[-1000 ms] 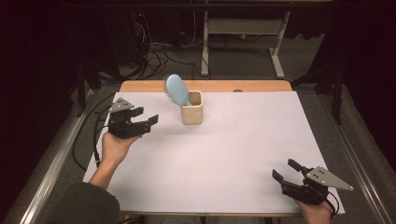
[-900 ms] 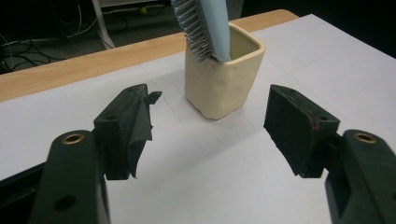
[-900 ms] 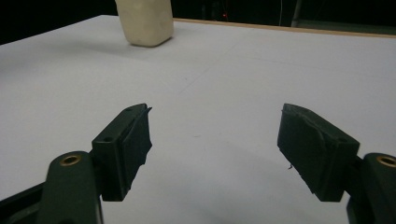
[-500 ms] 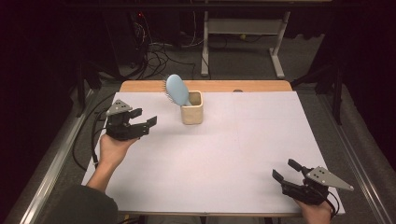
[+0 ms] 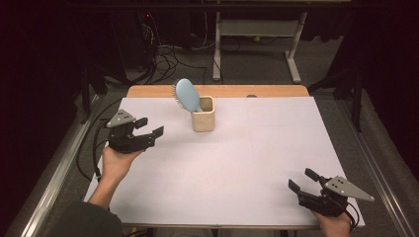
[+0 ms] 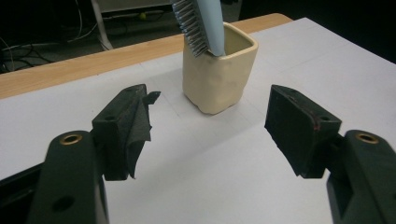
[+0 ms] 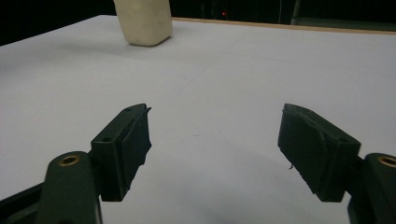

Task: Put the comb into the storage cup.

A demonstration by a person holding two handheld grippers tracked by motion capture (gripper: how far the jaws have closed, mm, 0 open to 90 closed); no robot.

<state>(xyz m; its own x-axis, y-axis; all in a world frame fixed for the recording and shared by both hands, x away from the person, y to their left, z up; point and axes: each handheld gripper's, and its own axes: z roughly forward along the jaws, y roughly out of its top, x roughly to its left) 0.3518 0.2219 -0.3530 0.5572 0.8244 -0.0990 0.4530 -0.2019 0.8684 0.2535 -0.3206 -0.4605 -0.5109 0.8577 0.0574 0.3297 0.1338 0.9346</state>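
dark room, grey floor (image 5: 257,64), tangled cables (image 5: 163,54)

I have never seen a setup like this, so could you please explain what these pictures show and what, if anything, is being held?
A person sits at a table covered with white paper and holds a hand tool with two black jaws in each hand. The high view looks down from above: the left gripper is at the left, the right gripper at the lower right. The other two pictures come from cameras riding on the grippers, looking out along their own jaws. On the table stands a cream cup with a blue hairbrush leaning in it, bristle end up. The left gripper points at the cup but stops short of it. The right gripper is over bare paper. Both are open, and neither holds anything.
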